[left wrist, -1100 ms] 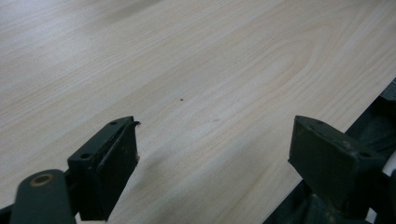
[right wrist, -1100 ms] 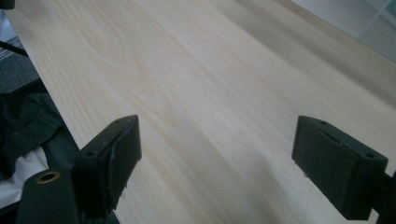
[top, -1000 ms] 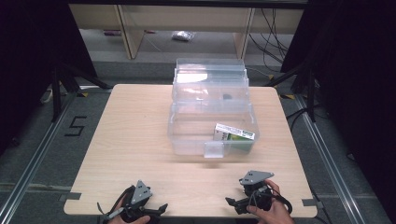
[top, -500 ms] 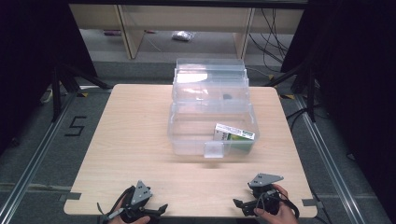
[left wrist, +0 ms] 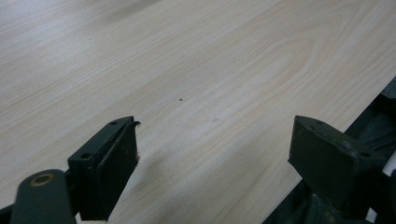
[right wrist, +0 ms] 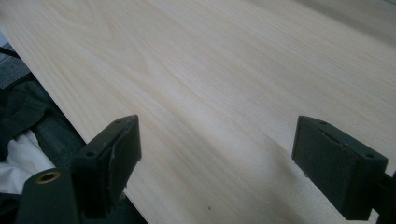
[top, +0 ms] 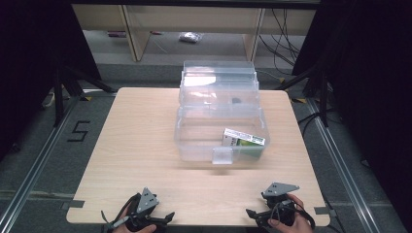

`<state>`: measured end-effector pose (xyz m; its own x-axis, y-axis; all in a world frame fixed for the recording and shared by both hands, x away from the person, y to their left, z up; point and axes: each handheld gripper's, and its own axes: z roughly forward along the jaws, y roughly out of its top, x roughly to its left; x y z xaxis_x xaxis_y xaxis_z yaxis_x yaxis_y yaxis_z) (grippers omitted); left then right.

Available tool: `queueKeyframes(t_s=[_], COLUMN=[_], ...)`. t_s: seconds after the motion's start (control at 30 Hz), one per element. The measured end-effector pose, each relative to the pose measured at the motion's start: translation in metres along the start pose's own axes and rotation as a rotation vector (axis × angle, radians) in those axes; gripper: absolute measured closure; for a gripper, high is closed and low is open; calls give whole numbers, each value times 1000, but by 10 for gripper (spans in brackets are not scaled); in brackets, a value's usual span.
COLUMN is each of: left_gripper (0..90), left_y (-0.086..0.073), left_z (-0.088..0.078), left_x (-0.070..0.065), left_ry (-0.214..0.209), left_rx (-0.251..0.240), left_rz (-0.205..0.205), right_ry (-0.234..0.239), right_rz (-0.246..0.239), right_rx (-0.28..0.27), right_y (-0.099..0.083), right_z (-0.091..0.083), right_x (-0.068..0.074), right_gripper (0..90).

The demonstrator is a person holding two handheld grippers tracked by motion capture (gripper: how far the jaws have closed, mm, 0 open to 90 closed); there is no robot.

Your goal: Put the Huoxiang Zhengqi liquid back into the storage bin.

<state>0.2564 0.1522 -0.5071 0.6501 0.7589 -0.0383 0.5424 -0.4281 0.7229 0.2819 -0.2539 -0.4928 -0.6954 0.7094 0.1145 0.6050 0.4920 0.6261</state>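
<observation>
While resting at the table's (top: 145,145) near edge: left gripper (top: 154,219), jaws spread wide over bare wood, unmoved since a second ago. Mid-table, clear lidded box (top: 219,116) standing open, green-and-white carton (top: 243,141) lying in its right end, untouched. Right gripper (top: 265,213), jaws likewise parted and empty, drawn back slightly toward the edge; probably no step begun.

You have bare table (top: 131,145) across the near strip and whole left half, while the clear open box (top: 221,114) blocks the far centre-right, its raised lid behind.
</observation>
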Motion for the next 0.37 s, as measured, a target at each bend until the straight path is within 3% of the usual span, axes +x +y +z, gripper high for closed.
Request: queueKeyframes(t_s=[0.17, 0.27, 0.37], left_gripper=[149, 149, 149], left_y=[0, 0, 0], left_z=[-1, 0, 0], left_x=[1, 0, 0], left_ry=[-7, -8, -9], left_rx=[11, 3, 2], left_rz=[11, 1, 1], right_ry=[-6, -8, -10], right_rz=[-26, 5, 5], right_rx=[-26, 10, -8], right_y=[0, 0, 0], right_z=[3, 0, 2], right_x=[-1, 2, 3], right_gripper=[166, 166, 166])
